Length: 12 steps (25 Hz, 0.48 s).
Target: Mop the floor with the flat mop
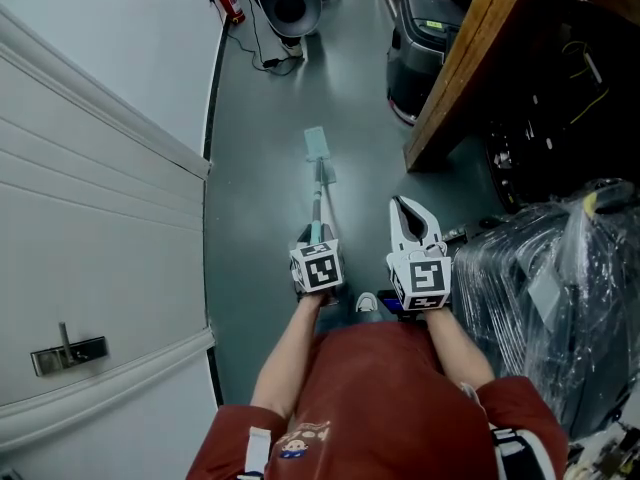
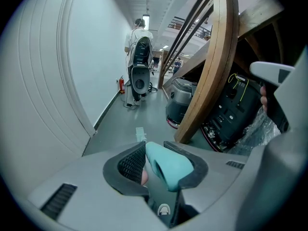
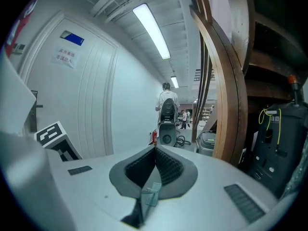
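grey floor (image 1: 270, 168), flat mop (image 1: 316, 148) head down on it, left gripper (image 1: 316, 236) squeezing its teal handle (image 2: 168, 166), right gripper (image 1: 407, 213) closed, empty

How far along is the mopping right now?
Done: the left tool is clamped on the mop handle. In hand: the mop head sits flat on the floor ahead; the right tool is shut, empty. Left: apparently all the mopping; no wet streaks show.

Service corridor (image 1: 262, 158), floor scrubber (image 1: 424, 48) (fire extinguisher (image 1: 231, 2))
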Motion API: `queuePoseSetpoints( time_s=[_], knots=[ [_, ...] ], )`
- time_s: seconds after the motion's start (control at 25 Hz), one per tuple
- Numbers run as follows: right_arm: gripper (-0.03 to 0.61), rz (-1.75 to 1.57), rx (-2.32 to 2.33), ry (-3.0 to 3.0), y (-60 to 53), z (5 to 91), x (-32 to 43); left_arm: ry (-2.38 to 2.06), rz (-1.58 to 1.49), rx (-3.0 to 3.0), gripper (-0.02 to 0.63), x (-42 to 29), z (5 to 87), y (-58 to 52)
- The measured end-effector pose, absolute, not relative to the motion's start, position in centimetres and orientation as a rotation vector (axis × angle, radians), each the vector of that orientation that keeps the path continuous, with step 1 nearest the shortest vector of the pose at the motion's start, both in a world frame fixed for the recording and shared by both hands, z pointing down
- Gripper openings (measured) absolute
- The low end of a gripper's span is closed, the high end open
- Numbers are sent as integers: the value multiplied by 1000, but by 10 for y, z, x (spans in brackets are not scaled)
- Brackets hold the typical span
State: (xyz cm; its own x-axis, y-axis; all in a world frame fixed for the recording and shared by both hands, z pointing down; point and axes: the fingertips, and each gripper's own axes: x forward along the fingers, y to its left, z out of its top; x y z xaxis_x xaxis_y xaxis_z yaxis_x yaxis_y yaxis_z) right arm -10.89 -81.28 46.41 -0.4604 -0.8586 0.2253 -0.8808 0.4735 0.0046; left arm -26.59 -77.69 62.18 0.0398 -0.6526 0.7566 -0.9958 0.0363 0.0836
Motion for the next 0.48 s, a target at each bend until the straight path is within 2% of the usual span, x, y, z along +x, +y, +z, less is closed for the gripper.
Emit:
queuePoseSetpoints(
  time_s=[0.48],
  knots=[
    [17,185,1500,-2511,-799,471,-100,-1705,690,1627,126,-274,625,-762]
  ],
)
